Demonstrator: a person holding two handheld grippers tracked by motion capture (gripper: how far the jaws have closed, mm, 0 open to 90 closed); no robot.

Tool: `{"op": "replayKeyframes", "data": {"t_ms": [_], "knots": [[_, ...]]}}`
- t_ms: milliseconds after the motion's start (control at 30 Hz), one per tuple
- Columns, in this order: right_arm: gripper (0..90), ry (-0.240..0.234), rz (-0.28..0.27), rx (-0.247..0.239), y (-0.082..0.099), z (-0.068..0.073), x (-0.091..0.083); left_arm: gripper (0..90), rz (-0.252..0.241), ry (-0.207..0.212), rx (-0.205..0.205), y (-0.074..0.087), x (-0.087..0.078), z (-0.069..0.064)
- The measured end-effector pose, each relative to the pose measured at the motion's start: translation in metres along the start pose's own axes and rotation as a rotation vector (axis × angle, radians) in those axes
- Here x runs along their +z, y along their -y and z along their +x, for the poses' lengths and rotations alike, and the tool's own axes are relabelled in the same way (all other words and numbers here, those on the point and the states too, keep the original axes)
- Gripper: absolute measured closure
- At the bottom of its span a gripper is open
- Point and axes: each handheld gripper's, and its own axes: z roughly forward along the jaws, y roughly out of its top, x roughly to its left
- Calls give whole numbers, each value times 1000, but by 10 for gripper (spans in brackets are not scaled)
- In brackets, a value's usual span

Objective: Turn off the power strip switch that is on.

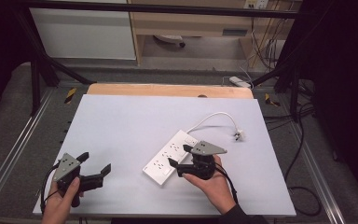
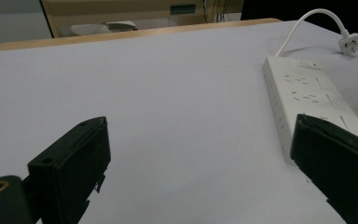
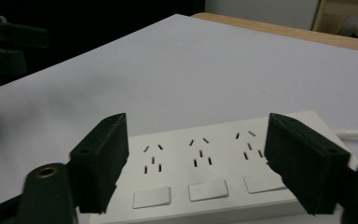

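A white power strip (image 1: 170, 156) lies diagonally on the white table top (image 1: 135, 126), and its white cable (image 1: 214, 116) curls to a plug (image 1: 239, 135) at the right. My right gripper (image 1: 179, 155) hangs open just above the strip's right side. In the right gripper view its jaws frame the sockets and switches of the power strip (image 3: 214, 163). My left gripper (image 1: 93, 162) is open near the front left of the table, well apart from the strip. In the left gripper view the power strip (image 2: 303, 100) and the plug (image 2: 352, 45) lie to the right.
A wooden board edge (image 1: 168, 89) runs along the table's far side. Metal rails (image 1: 9, 154) flank the table. Loose cables (image 1: 303, 186) lie on the floor at the right. Cabinets (image 1: 84, 32) stand behind.
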Motion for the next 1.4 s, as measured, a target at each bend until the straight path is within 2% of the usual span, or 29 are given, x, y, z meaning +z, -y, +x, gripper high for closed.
{"op": "replayKeyframes", "data": {"t_ms": [133,200,267,367,633,1000,1400], "knots": [[96,35,-9,15,-4,-5,-4,47,-2,4,-7,0,0,0],[69,63,-20,7,-4,-7,-6,47,-3,6,-7,0,1,-1],[49,113,-38,-8,-5,-9,-9,47,-4,7,-6,0,1,-1],[27,131,-52,6,-7,-15,-14,47,-3,5,-6,0,0,-1],[19,139,-81,6,-11,-31,-40,47,-4,4,-8,0,1,-1],[25,224,-123,14,-6,-55,-79,47,-4,3,-8,0,0,-1],[22,294,-147,19,9,-77,-110,47,-9,2,-11,0,0,-1]]}}
